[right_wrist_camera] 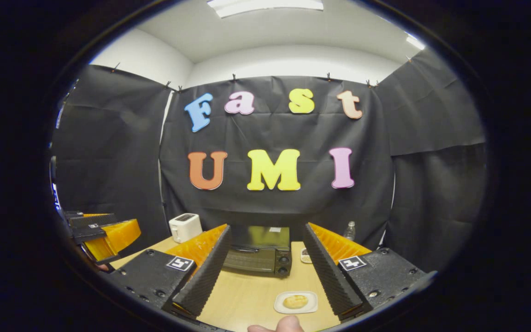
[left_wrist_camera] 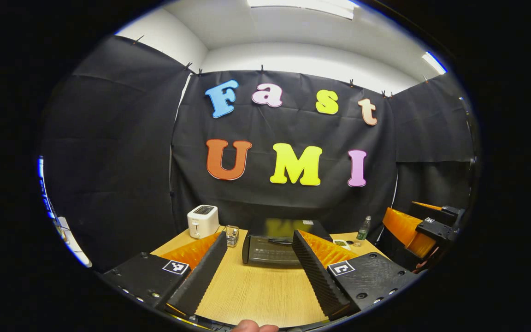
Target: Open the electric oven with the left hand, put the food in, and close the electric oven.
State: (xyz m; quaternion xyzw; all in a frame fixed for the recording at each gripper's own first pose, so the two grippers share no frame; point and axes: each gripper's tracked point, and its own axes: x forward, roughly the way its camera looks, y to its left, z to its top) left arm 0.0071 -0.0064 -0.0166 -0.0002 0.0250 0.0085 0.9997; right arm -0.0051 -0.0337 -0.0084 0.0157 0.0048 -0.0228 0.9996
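Oven point(left_wrist_camera: 272, 246) door is closed at the table's point(left_wrist_camera: 256, 295) far edge; food point(right_wrist_camera: 295, 301) waits near us; both tools point(left_wrist_camera: 258, 272) point(right_wrist_camera: 265, 276) are spread, empty.

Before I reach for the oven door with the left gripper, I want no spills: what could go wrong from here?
The glass jar stands close beside the oven, so the open left gripper could knock it while reaching the handle. The door would probably drop toward the food on its small plate, lying in front of the oven; the open right gripper may have to lift it away.
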